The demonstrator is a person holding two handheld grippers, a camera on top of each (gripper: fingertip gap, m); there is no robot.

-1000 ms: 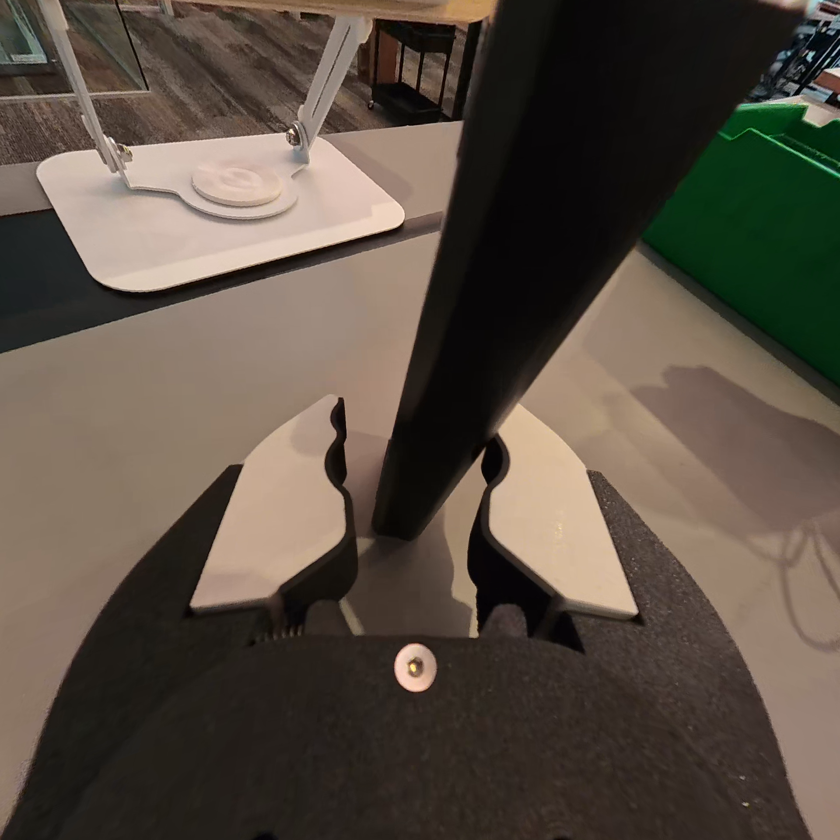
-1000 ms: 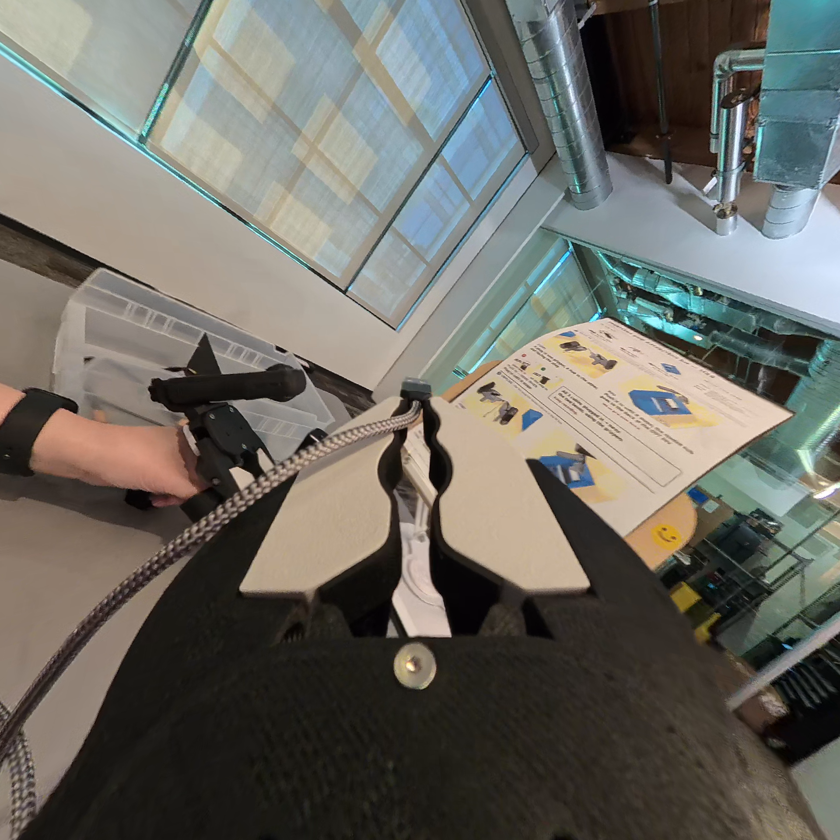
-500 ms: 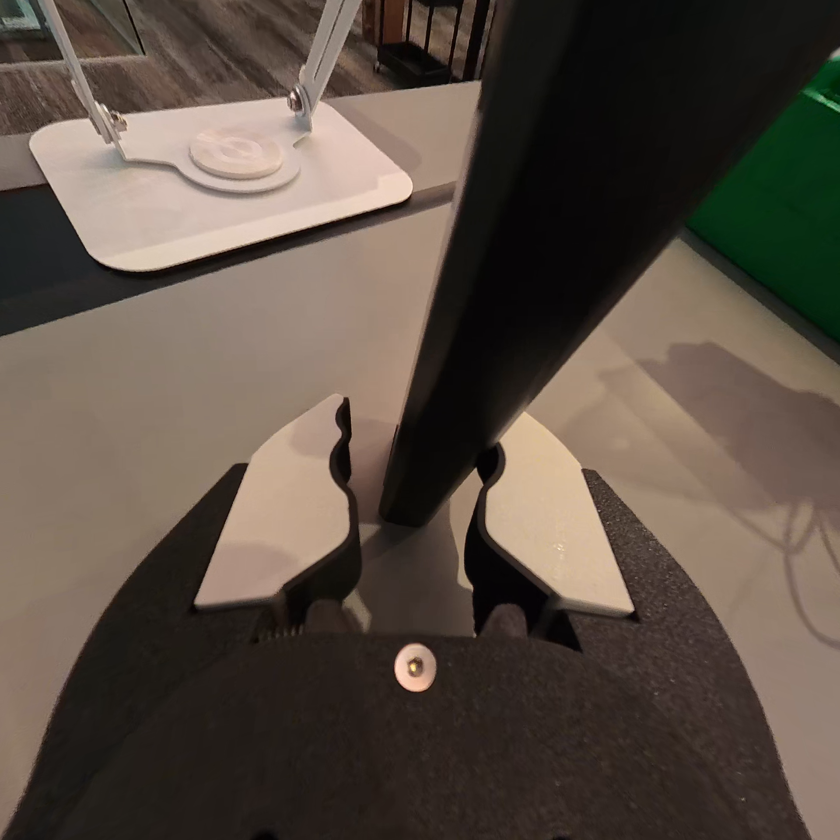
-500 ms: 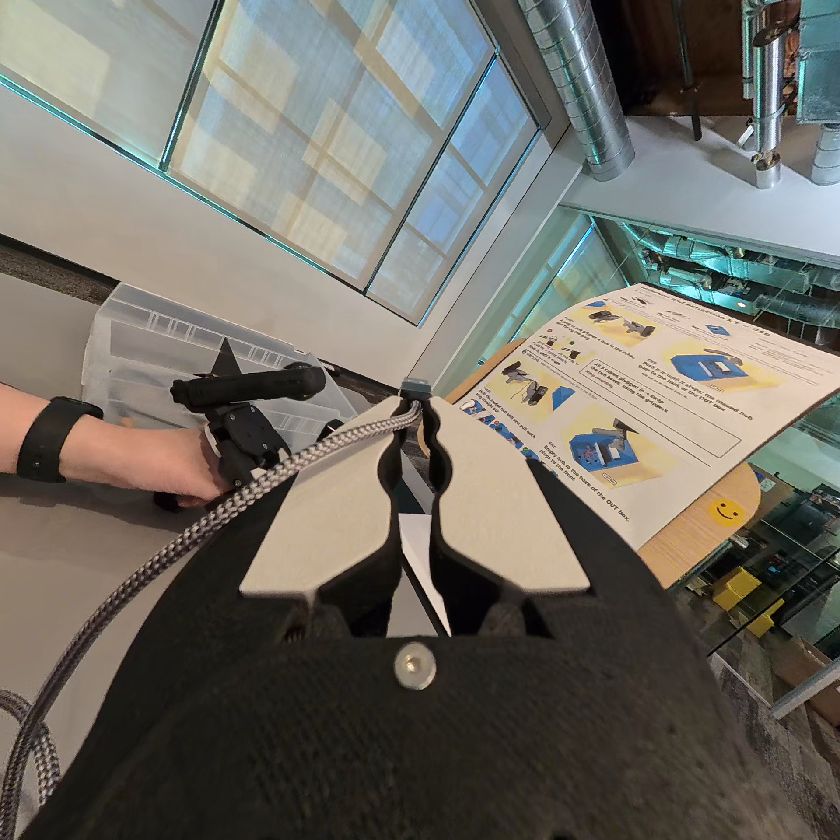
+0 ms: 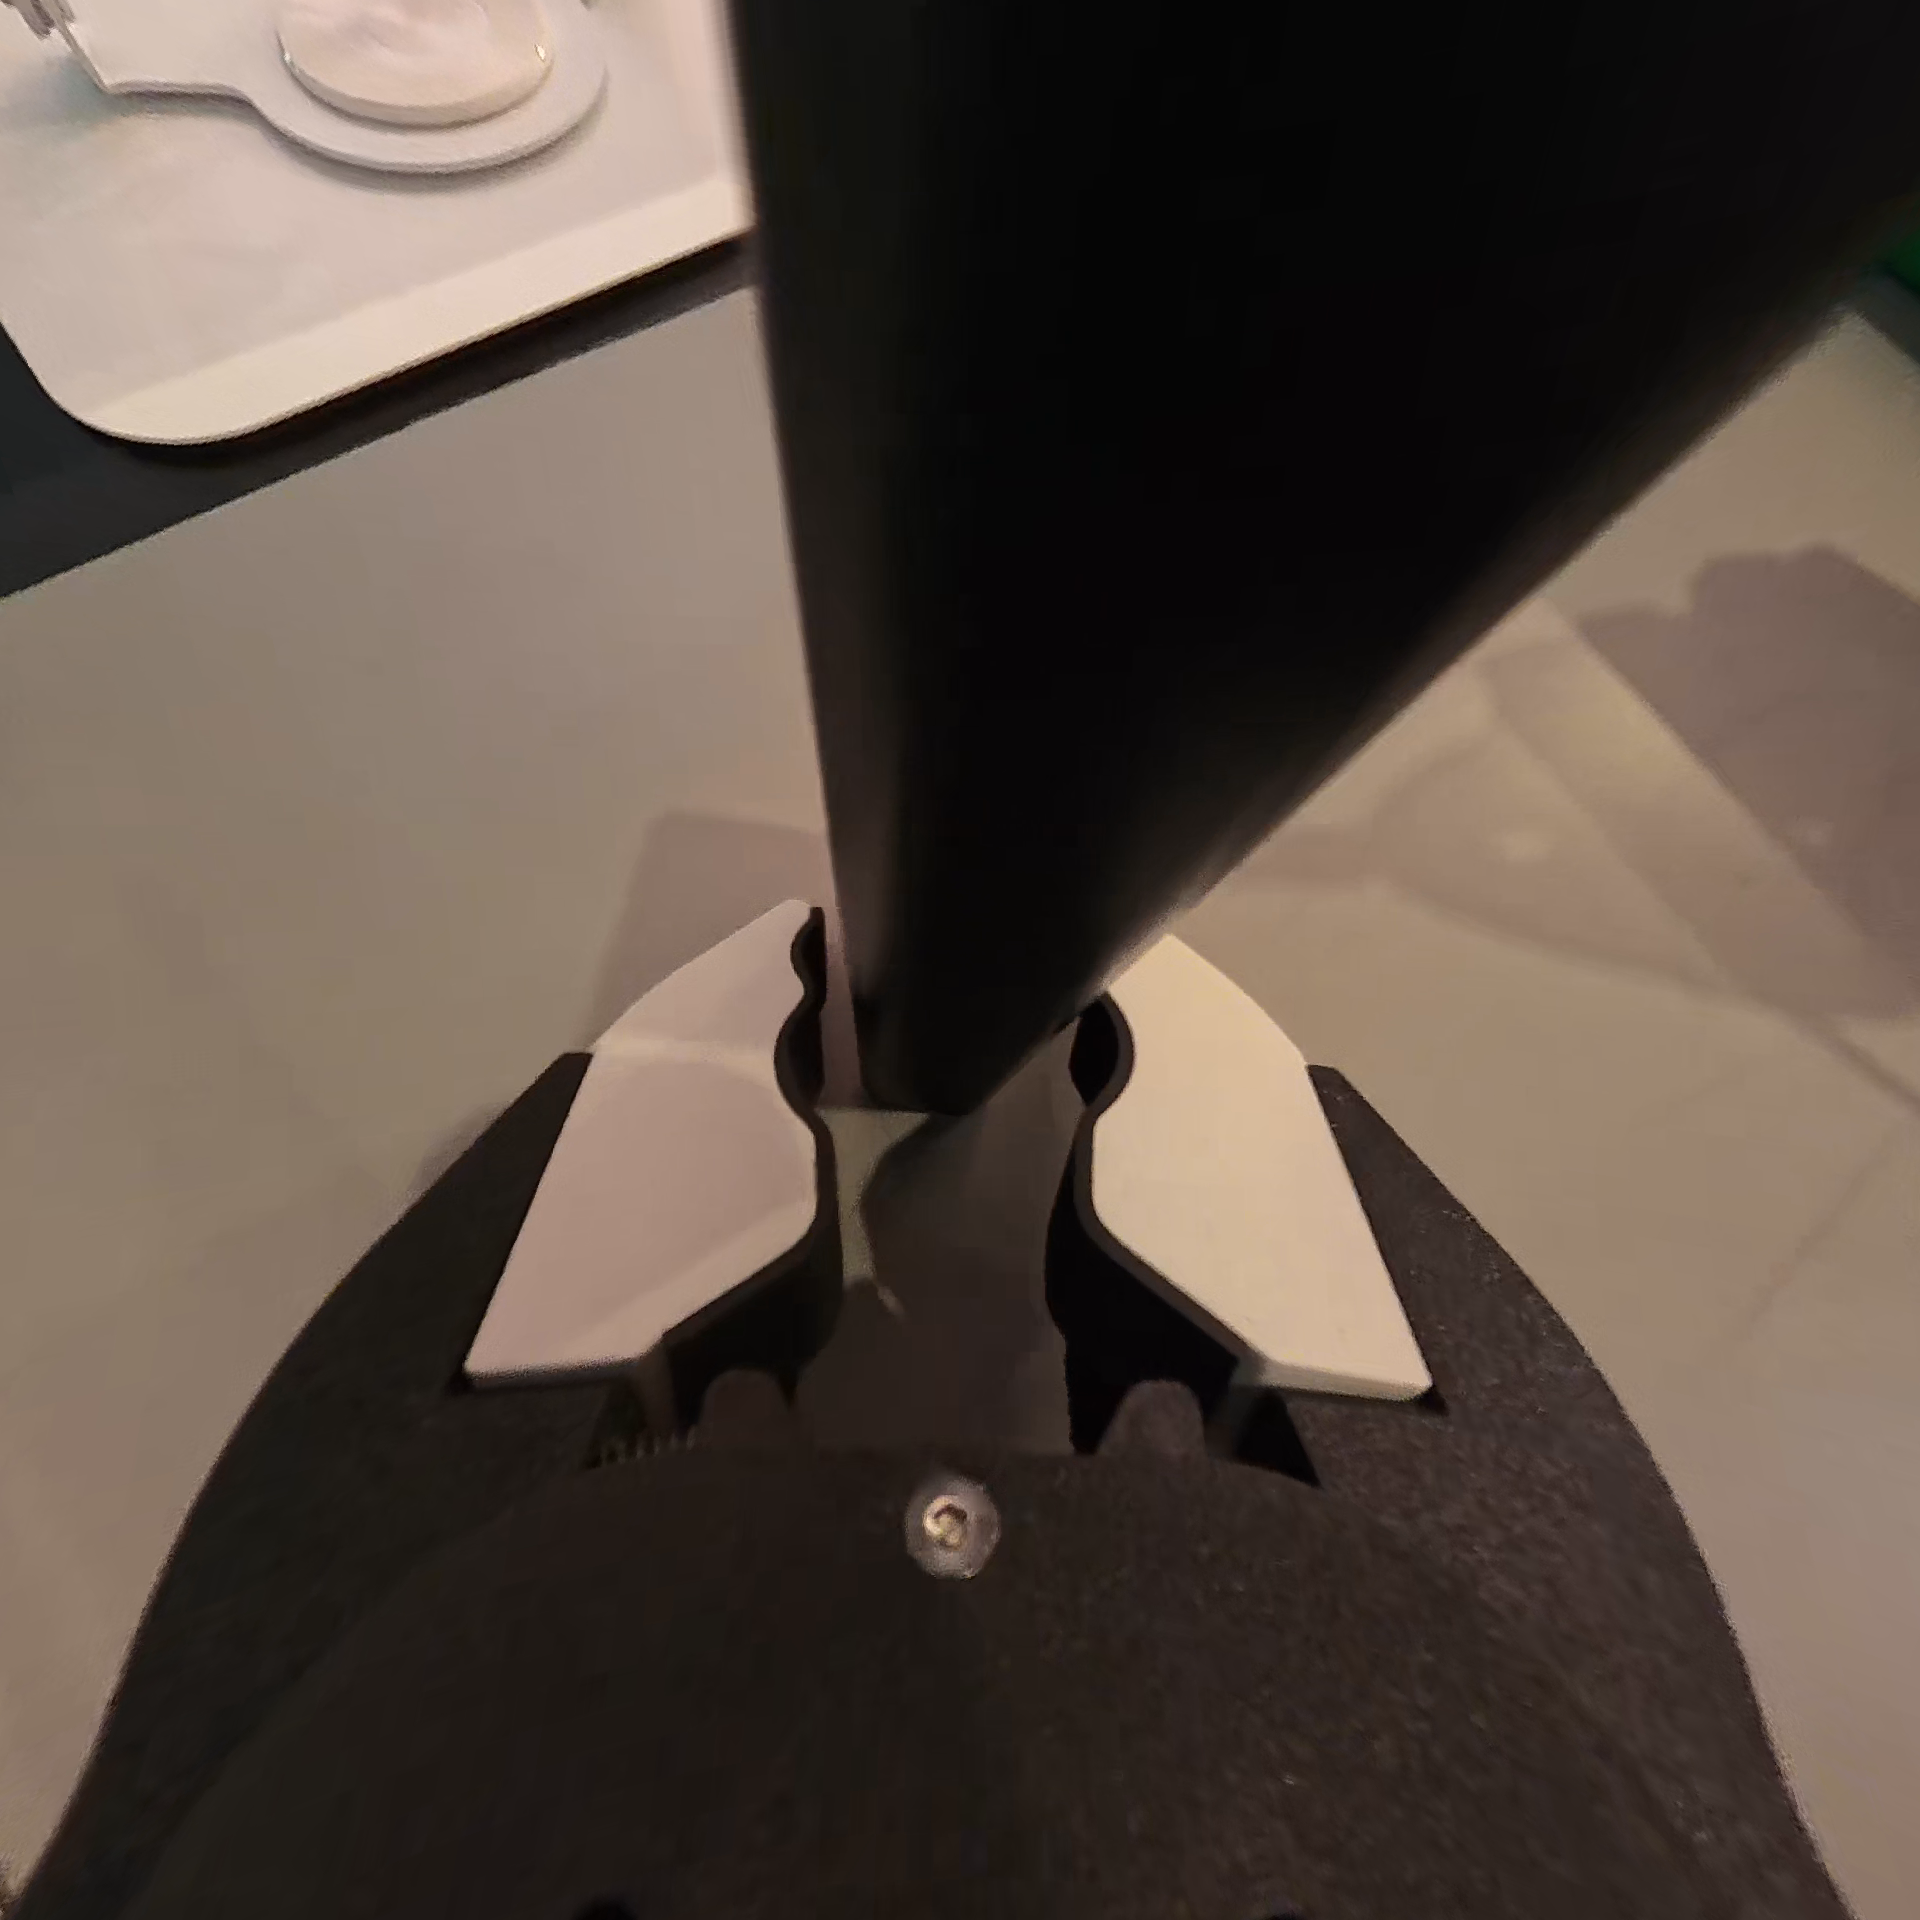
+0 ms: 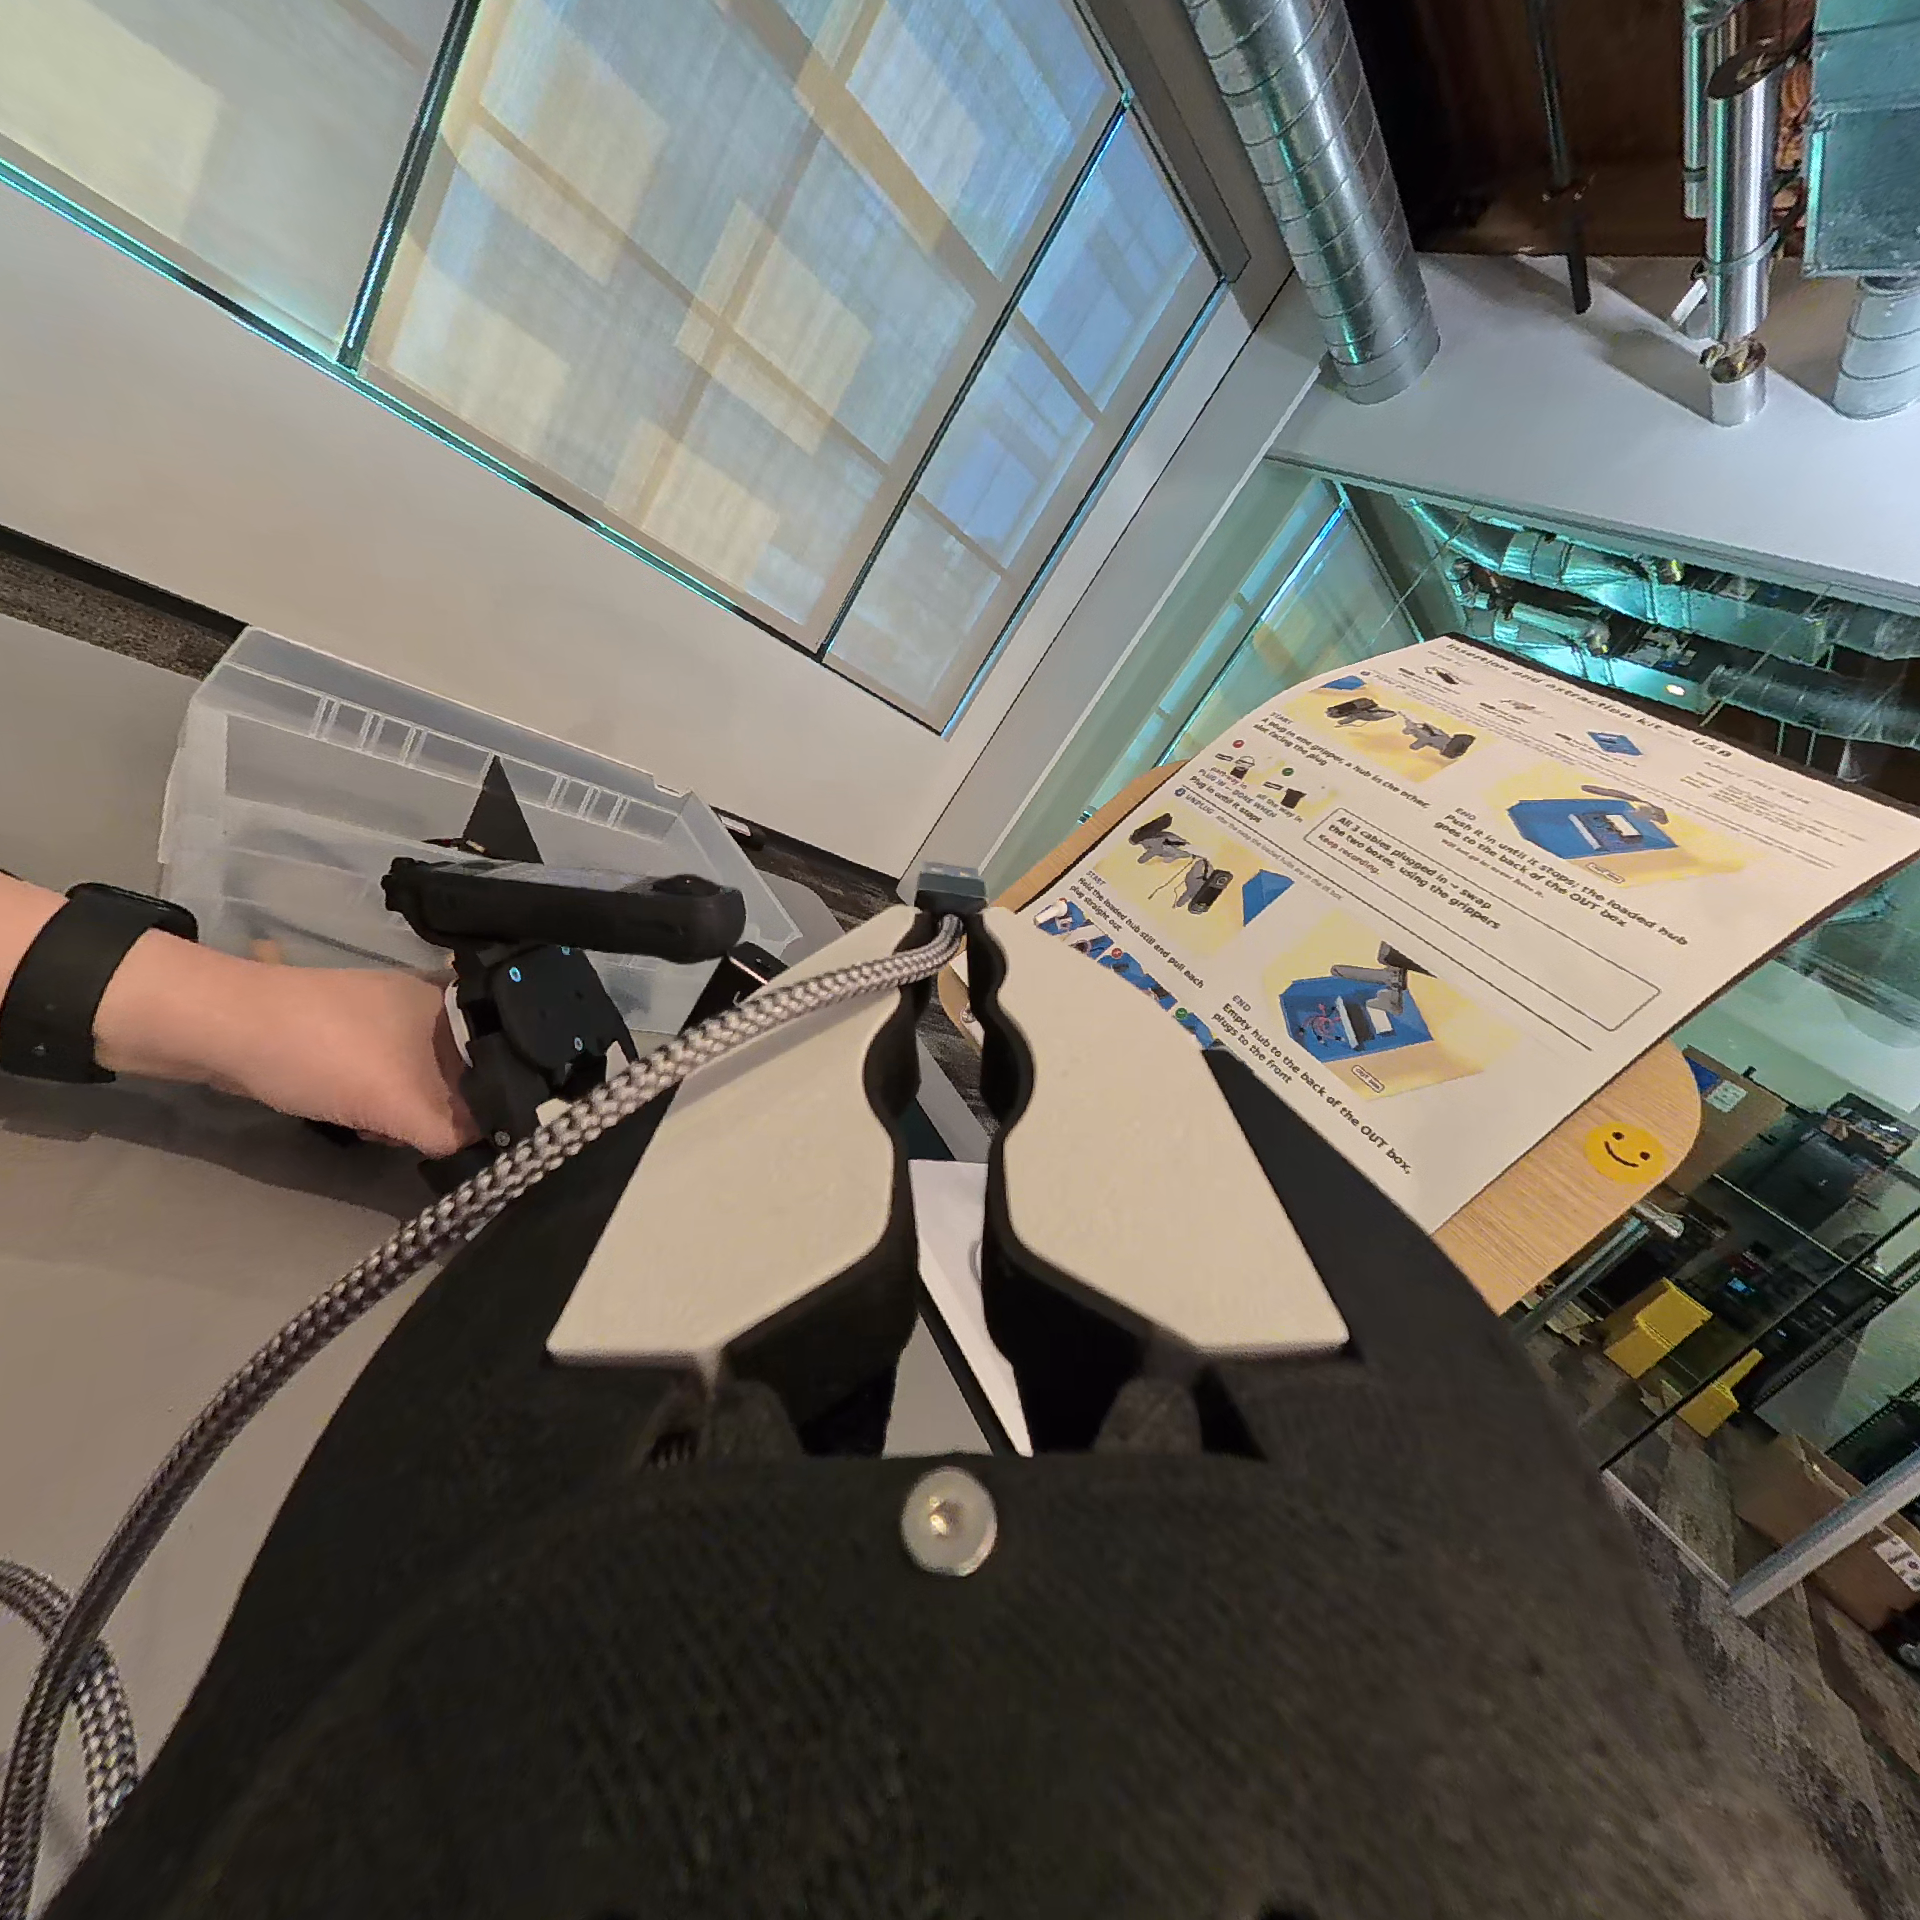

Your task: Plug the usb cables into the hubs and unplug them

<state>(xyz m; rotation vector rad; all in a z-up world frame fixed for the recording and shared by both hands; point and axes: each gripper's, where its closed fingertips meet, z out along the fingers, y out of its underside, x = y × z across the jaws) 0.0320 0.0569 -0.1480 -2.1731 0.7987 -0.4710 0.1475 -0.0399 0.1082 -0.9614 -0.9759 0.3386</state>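
The right gripper (image 6: 951, 920) is closed on the metal plug (image 6: 948, 884) of a braided grey cable (image 6: 436, 1210), while the left gripper (image 5: 961, 971), half open, stands around a smooth black hub (image 5: 1091, 499) above the matte grey table (image 5: 312, 727).

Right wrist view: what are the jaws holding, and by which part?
The right gripper is shut on the braided USB cable, pinched just behind its plug, which sticks out past the tips.
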